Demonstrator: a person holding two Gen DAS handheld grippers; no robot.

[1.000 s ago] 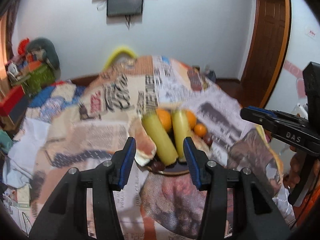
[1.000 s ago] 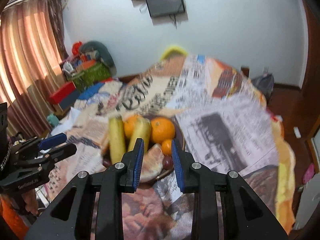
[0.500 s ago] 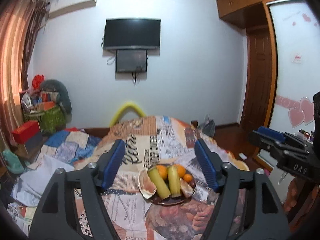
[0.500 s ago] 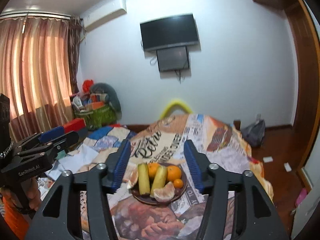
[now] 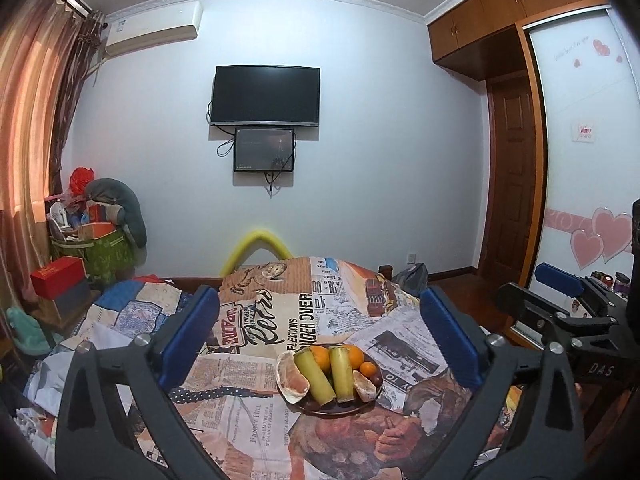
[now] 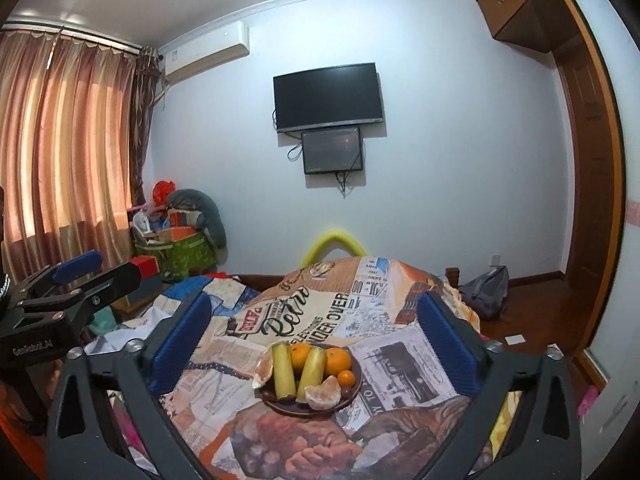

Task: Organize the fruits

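Likely soft and bruisable, the fruits [image 5: 334,372] piled on the plate [image 5: 320,409] want a gentle mid-body hold; both grippers' fingers [image 5: 448,340] stand wide apart.

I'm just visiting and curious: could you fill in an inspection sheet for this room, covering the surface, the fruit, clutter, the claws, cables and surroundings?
Surface: table under a newspaper-print cloth.
Job's things: dark plate holding two yellow-green sticks, oranges, peeled segments and small dark fruits.
Clutter: green bag stuffed with items, red box, backpack on the floor.
Claws: left claw and right claw both wide open, empty, above the plate.
Cables: loose wires under the wall screens.
Surroundings: curtains, air conditioner, wooden door.
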